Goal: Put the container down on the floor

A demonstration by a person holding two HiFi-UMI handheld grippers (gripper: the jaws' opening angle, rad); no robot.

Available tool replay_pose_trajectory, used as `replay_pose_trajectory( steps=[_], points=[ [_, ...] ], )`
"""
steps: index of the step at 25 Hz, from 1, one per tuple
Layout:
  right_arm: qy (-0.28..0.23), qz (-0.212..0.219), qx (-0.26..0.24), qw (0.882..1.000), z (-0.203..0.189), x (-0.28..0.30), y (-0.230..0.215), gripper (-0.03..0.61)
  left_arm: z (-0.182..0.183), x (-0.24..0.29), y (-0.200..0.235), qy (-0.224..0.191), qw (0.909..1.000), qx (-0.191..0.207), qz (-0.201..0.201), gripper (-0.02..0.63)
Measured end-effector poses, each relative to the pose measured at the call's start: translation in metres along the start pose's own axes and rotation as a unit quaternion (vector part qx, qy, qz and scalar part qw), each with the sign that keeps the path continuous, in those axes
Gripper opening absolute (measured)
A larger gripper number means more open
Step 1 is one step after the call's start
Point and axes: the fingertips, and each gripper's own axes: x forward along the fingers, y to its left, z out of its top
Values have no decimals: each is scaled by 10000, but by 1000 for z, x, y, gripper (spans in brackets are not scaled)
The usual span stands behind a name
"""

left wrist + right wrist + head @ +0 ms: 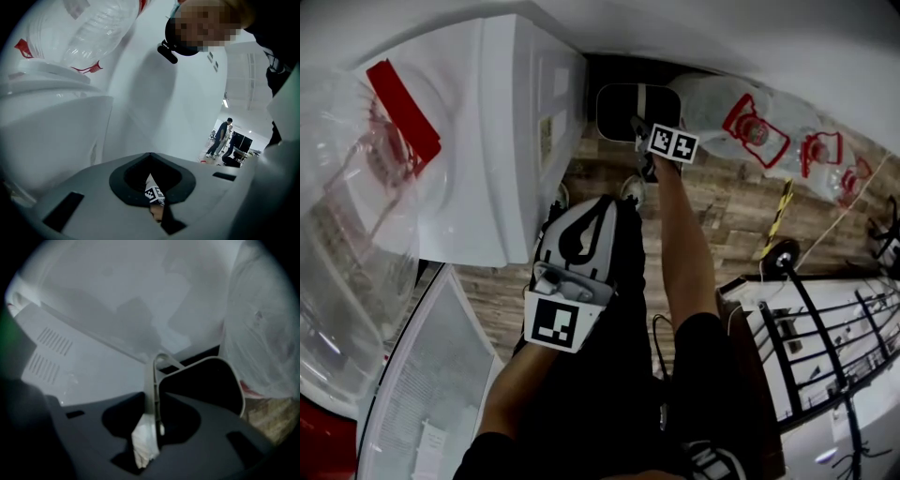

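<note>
The container (621, 112), a dark bin with a pale rounded rim, is sitting low just beside the white cabinet (502, 141) in the head view. Its base is hidden, so I cannot tell if it is touching the wooden floor (727, 211). The right gripper (641, 129) is reaching onto its rim. The left gripper (598, 208) is hanging apart from it, by the cabinet's front.

In the left gripper view the jaws are not showing, so their state is unclear.

In the right gripper view the jaws are pinching the container's thin, smooth grey rim.
</note>
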Motion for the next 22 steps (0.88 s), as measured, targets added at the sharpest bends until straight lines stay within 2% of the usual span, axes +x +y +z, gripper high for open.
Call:
replay_pose_trajectory(
  steps=[6,14,22],
  points=[
    [109,-193,-145,9996,-6,2,-3,121,-5,8,4,70,10000,42,0,28],
    [189,-665,-309,9971,-7,1,-4,127,-4,6,6,39,10000,-17,-23,28],
    [153,-947,-385,9946,-5,-2,-7,167,-6,0,4,27,9999,-85,-108,28]
  ],
)
